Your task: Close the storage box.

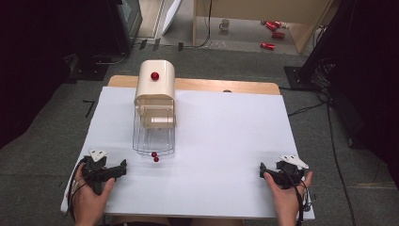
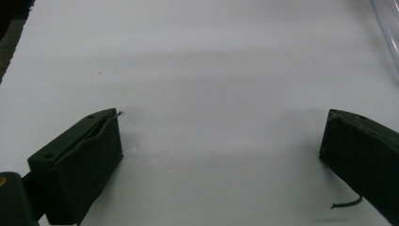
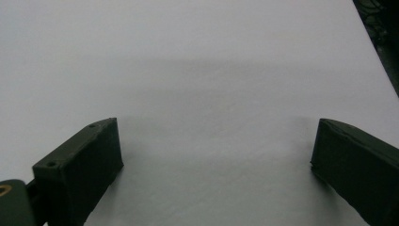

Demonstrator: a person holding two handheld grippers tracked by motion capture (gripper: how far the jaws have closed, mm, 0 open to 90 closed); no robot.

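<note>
A cream, round-topped box (image 1: 155, 92) with a red knob (image 1: 155, 76) stands at the back left of the white table (image 1: 226, 136). A clear, wire-ribbed cover (image 1: 153, 139) juts from its front toward me, and its curved edge (image 2: 388, 33) shows in the left gripper view. Two small red balls (image 1: 155, 157) lie at the cover's front rim. My left gripper (image 1: 106, 165) (image 2: 221, 134) rests near the front left corner, open, with bare table between its jaws. Near the front right corner my right gripper (image 1: 281, 168) (image 3: 215, 141) is open too, over bare table.
A strip of wooden tabletop (image 1: 226, 86) shows behind the white sheet. On the floor beyond lie red cans (image 1: 273, 29) and a mug (image 1: 225, 24) by a wooden frame. Dark curtains flank both sides. Cables (image 1: 331, 136) run along the floor at the right.
</note>
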